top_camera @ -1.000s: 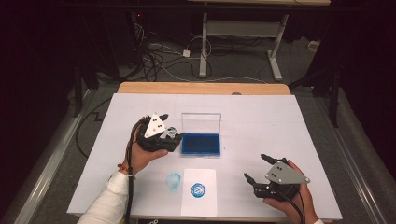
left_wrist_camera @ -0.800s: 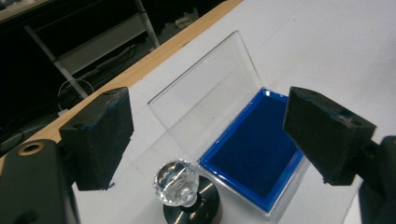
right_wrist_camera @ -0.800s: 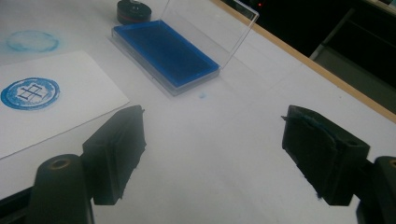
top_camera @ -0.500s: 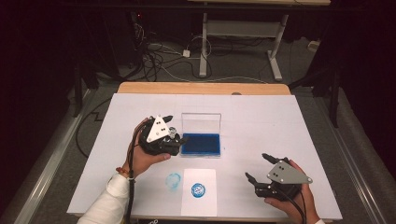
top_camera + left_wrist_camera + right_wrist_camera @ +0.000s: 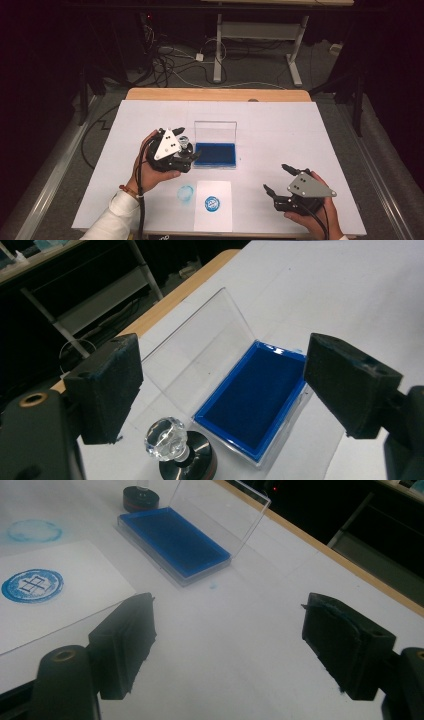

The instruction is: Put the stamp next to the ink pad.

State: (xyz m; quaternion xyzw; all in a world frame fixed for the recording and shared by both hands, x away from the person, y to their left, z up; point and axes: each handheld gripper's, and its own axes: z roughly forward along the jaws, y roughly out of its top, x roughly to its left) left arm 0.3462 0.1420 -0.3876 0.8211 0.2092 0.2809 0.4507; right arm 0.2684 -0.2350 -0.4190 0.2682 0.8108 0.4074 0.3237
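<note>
My left tongs [image 5: 220,390] gape wide over the crystal-knobbed round black stamp [image 5: 181,455]; centre on knob before closing. Right tongs [image 5: 230,645] idle, wide.

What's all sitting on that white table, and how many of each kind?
Ink pad case: 1
Stamp: 1
Paper sheet: 1
Blue stamped marks: 2, on the sheet and on the table
Total: 5

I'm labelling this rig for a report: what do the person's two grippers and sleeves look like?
Both the left gripper and right gripper are black, each with two blocky black foam-like jaws, a grey three-cornered plate on top and a trailing black cable. A white sleeve and a thin wristband cover the left forearm.
</note>
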